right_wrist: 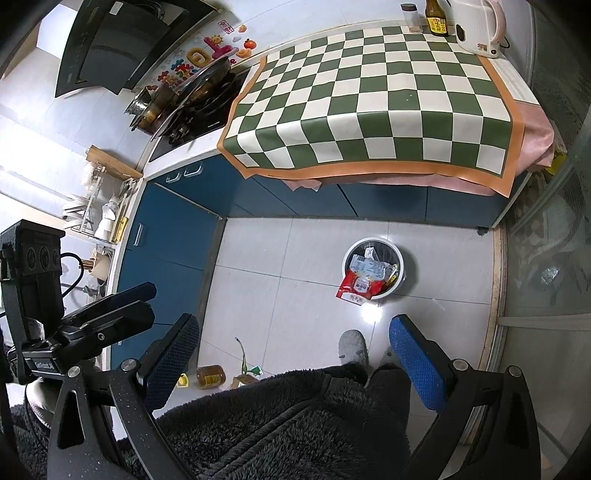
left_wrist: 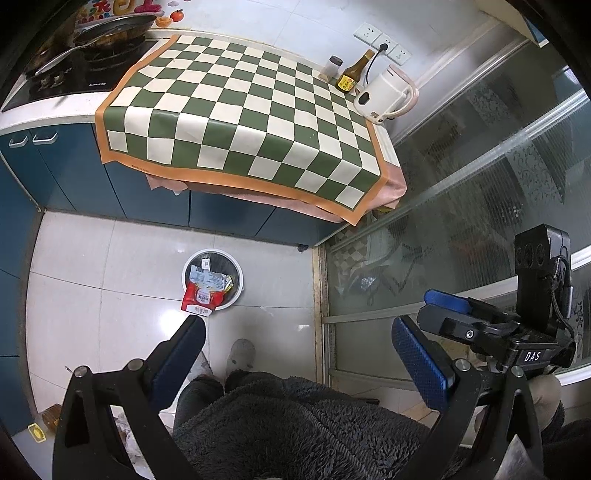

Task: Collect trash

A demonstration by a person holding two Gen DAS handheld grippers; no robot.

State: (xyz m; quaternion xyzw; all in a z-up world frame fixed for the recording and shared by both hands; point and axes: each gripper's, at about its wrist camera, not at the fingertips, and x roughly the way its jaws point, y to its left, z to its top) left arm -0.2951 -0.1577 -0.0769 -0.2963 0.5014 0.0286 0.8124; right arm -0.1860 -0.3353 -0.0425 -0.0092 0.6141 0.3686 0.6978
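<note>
A white round trash bin [left_wrist: 236, 275] [right_wrist: 404, 267] stands on the tiled floor below the counter. Wrappers fill it, and a red snack bag [left_wrist: 201, 297] [right_wrist: 358, 286] hangs over its near rim. My left gripper [left_wrist: 295, 339] is open high above the floor, with nothing between its blue-padded fingers [left_wrist: 417, 360]. My right gripper [right_wrist: 295, 336] is open too and empty. Each wrist view shows the other gripper at its side, the right one [left_wrist: 480, 325] and the left one [right_wrist: 92, 317]. The green-and-white checkered mat [left_wrist: 243, 110] [right_wrist: 369, 99] on the counter is bare.
A white kettle [left_wrist: 384, 96], a brown bottle [left_wrist: 352, 72] and a small jar [left_wrist: 334, 66] stand at the mat's far corner. A pan [left_wrist: 110, 35] sits on the stove. A bottle [right_wrist: 210, 376] and scraps lie on the floor. A person's dark fleece [right_wrist: 295, 424] and slipper [right_wrist: 352, 347] fill the bottom. Glass door [left_wrist: 480, 184] on the right.
</note>
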